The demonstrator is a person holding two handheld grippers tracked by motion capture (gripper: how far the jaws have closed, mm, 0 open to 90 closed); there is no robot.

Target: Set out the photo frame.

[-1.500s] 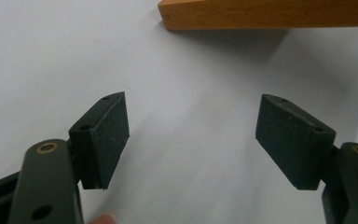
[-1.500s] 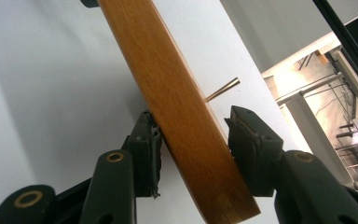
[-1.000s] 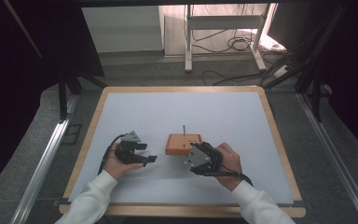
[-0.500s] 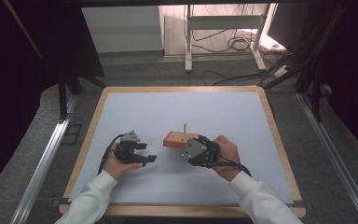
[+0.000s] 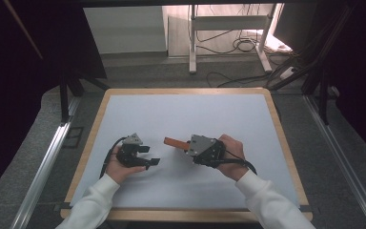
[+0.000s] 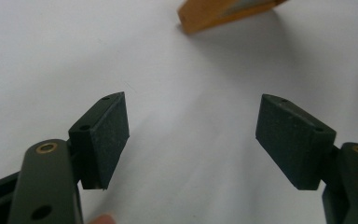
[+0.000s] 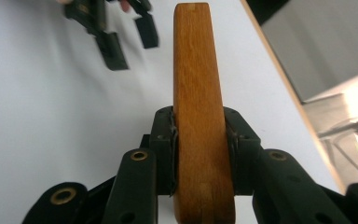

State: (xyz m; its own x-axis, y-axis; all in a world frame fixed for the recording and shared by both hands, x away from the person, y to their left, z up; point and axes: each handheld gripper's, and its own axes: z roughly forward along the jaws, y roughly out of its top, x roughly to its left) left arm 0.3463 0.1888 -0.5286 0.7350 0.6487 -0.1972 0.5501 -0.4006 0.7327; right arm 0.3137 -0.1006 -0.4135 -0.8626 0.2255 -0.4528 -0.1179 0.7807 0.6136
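— block position? where's the wooden block (image 7: 199,116) now?
— clamped edge-on in the right gripper (image 5: 190,145), off the table (image 5: 181,102), near the middle toward the near edge. its long axis runs straight out past the jaws, toward the left gripper (image 5: 148,155).
— and the left one?
— jaws spread wide, grasping nothing. in the left gripper view the block's end sits just ahead, well apart. the left hand (image 5: 119,167) is the one placed to take the free end.
— changed from a second ago?
— yes. then the block lay flat with its peg upright; now it's lifted and turned on edge.
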